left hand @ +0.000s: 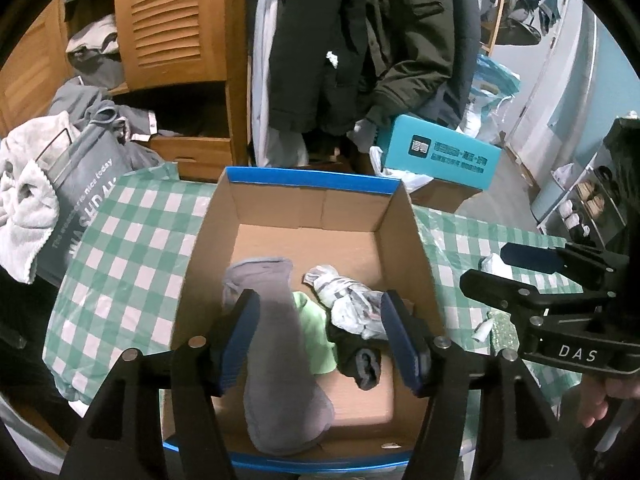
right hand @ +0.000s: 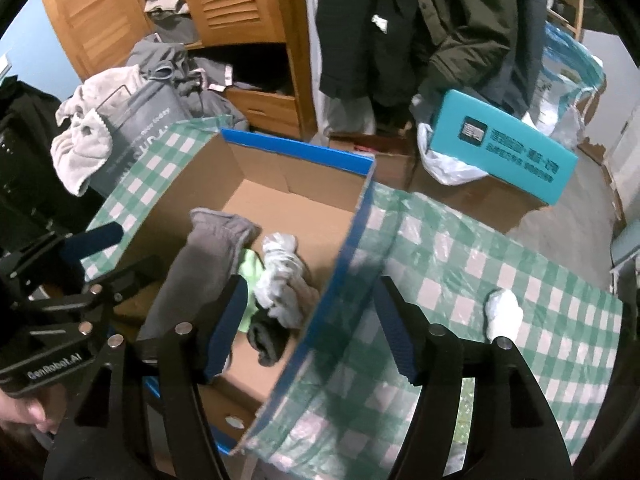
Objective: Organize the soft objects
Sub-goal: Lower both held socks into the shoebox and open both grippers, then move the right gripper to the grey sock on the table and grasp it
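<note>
Both tongs, left [left hand: 318,336] and right [right hand: 308,332], hang released over the box [left hand: 404,220].

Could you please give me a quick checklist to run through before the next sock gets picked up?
1. Left gripper free of the grey sock: cannot tell; the jaws are wide open, but the sock lies against one finger.
2. Right gripper empty and open: ok, nothing between the jaws.
3. Next item found: ok, a white sock lies on the checked cloth, outside the box.
4. Path to it: ok, bare cloth between the right gripper and the sock.
5. Room in the cardboard box: ok, the far half of its floor is bare.
6. Box steady on the table: cannot tell.
</note>
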Demonstrator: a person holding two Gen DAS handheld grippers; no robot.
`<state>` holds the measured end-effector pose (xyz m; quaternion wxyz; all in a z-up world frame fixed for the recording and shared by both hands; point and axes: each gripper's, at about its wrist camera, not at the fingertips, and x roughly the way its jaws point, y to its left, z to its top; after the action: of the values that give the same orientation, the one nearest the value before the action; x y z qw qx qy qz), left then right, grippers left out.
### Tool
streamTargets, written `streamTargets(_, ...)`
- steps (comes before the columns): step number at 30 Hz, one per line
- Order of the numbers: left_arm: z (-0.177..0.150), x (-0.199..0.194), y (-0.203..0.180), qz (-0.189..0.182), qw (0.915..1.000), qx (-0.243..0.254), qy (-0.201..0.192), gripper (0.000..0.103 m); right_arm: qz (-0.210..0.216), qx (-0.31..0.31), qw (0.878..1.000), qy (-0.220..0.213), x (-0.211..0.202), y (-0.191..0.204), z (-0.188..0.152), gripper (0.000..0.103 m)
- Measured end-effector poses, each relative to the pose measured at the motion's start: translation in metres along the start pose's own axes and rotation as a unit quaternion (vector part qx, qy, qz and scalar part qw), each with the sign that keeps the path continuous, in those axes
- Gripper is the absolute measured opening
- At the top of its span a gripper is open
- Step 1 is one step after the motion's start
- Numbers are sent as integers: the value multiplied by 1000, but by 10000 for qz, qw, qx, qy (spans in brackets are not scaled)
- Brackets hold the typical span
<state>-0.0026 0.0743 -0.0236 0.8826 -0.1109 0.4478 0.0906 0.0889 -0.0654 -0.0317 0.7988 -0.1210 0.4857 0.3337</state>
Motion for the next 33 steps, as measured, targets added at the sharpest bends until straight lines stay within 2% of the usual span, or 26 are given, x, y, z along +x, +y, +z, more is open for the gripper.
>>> streamTargets(4,0,4,-13,-19,9999,124,58,67,-65,113,9999,29,-4,-12,-7,71)
streamTargets(23,-1,20,-71,-179,9975,597,338,68,-300,566,9979,19,-28,-69,-43,71)
streamTargets(31,-4,28,-102,-351,9951,807,443,70,-513,702,9962,96,-32,-95,-67,71)
streamTargets(33,-5,30,-111,-381,9945,863,464,74,-600,772,9951,139,-32,-104,-74,71)
